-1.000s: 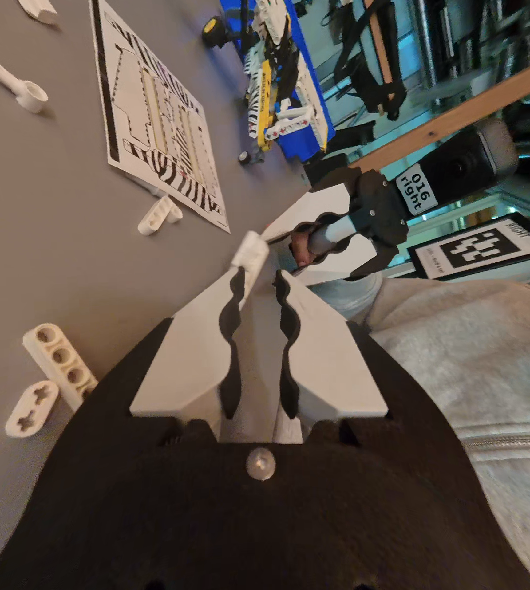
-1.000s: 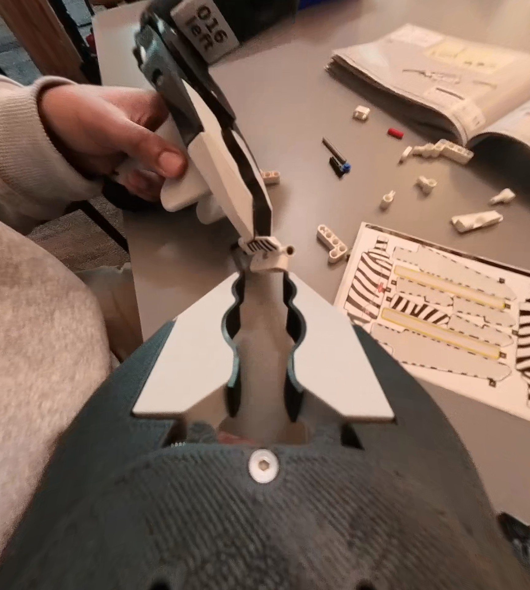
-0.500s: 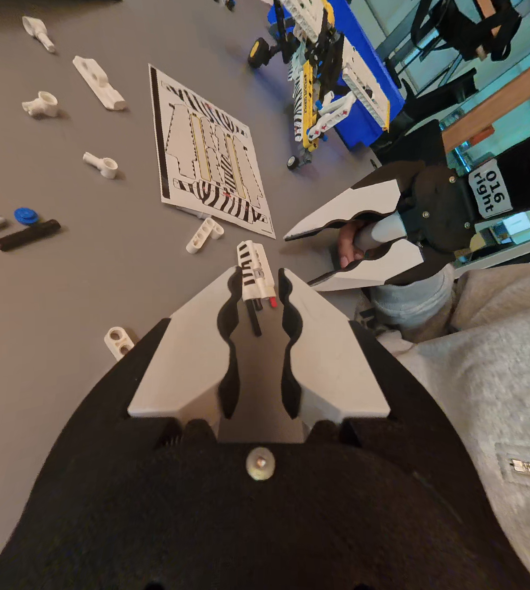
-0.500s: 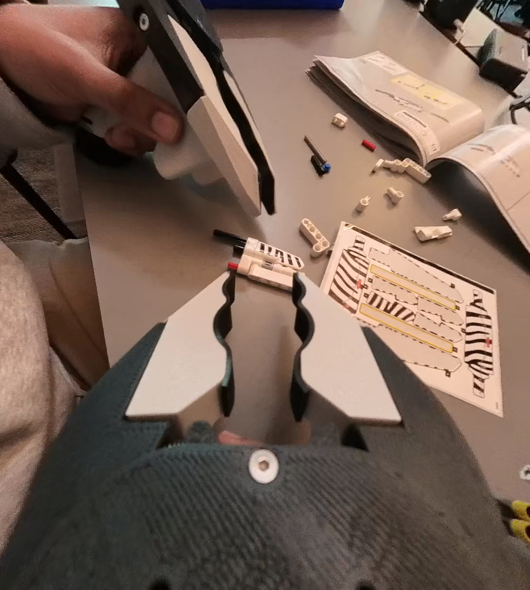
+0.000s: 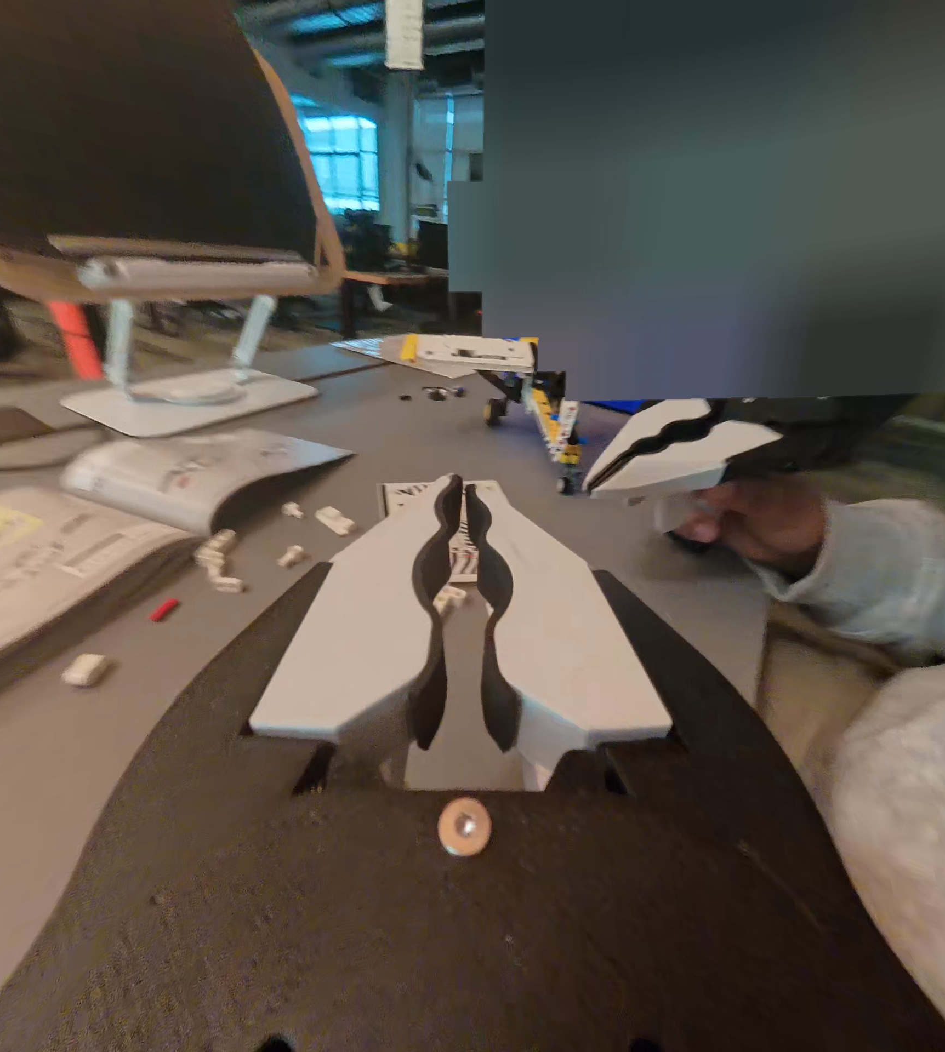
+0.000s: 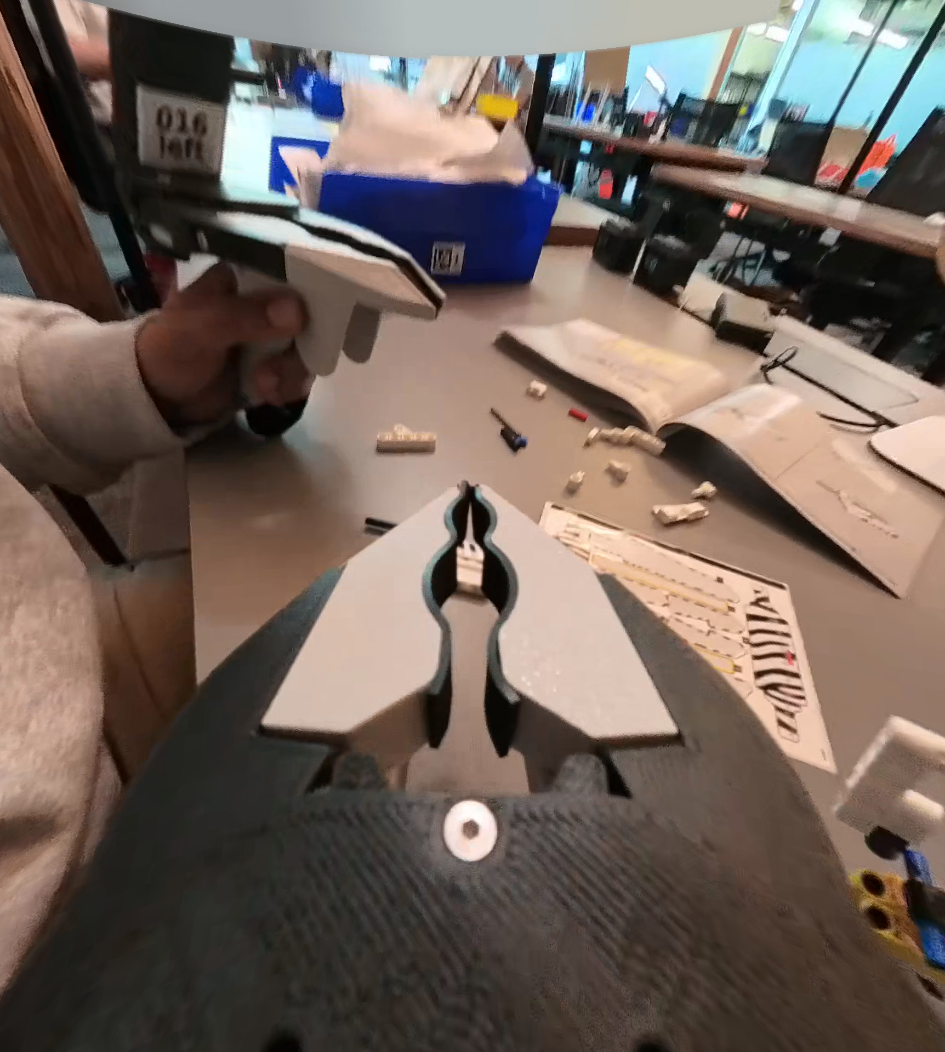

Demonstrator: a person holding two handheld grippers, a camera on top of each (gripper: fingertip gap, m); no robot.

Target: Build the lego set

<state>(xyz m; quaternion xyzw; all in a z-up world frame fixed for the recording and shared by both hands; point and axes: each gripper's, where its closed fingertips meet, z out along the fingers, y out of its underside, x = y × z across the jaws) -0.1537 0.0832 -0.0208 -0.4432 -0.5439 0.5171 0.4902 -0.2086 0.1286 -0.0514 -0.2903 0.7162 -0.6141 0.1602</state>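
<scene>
My left gripper (image 5: 461,484) is shut and empty, held above the grey table (image 5: 60,768); it also shows in the right wrist view (image 6: 430,301), raised at the left. My right gripper (image 6: 467,489) is shut and empty; it also shows in the left wrist view (image 5: 590,484), hovering at the right. A small white sub-assembly (image 6: 469,569) lies on the table below my right fingers, seen through their gap, with a black axle (image 6: 379,524) sticking out to the left. The partly built model (image 5: 555,421) stands farther back; part of it shows at the lower right (image 6: 914,911).
A zebra sticker sheet (image 6: 686,603) lies ahead on the right. An open instruction book (image 5: 185,472) lies on the left, with loose white pieces (image 5: 219,558) and a red pin (image 5: 164,609) near it. A blue bin (image 6: 436,227) and a laptop stand (image 5: 191,393) stand at the back. Some 9 centimetres of space lies between my two pairs of fingers.
The left gripper let the striped sub-assembly down onto the table. Both grippers then rose, tilted up toward the room and closed their jaws.
</scene>
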